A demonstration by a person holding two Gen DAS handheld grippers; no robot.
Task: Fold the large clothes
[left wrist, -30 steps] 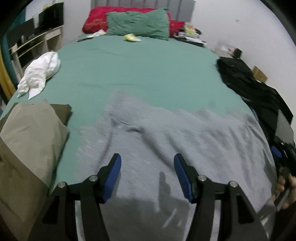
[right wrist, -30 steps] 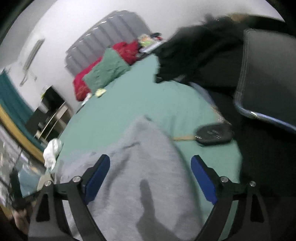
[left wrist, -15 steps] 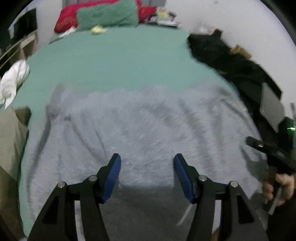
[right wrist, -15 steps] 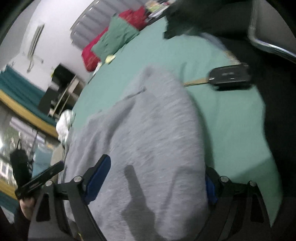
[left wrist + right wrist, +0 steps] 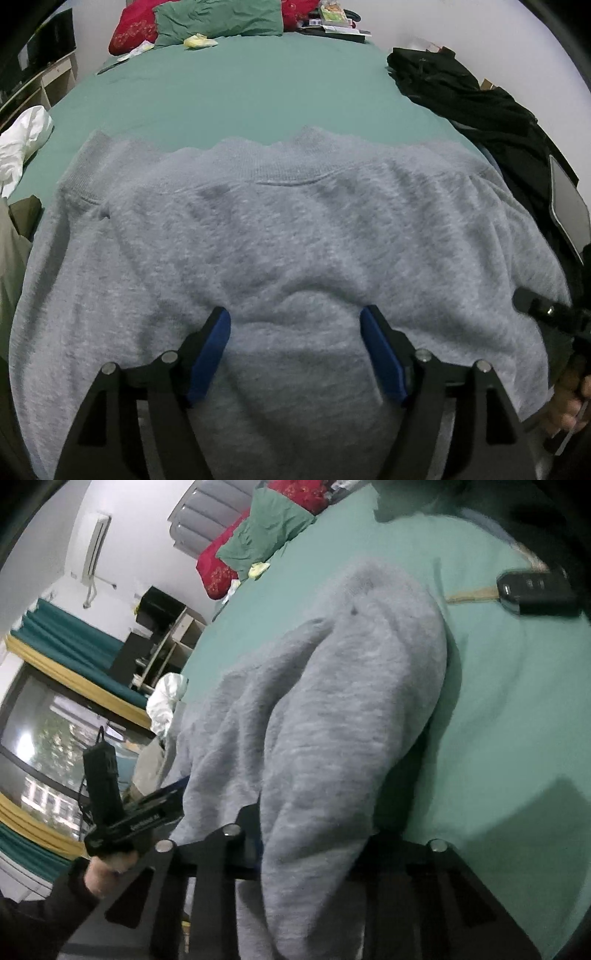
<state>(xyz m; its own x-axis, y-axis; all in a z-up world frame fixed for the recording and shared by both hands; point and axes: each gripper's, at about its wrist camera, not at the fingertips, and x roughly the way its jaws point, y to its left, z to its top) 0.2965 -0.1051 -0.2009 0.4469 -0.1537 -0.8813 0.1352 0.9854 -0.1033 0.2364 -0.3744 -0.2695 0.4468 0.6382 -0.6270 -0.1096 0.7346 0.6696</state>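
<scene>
Sweatshirt (image 5: 280,236), one, grey, flat on bed (image 5: 236,92); left tool (image 5: 295,332) released, right tool (image 5: 314,845) state unclear; two pillows

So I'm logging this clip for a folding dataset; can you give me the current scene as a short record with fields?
garment: large grey fleece sweatshirt, spread across the bed
surface: green bedsheet
left gripper: open, fingers astride a fabric hump
right gripper: fabric draped over it, fingertips hidden
beside garment: black key fob; black clothes pile; white cloth
fold state: not yet folded
</scene>
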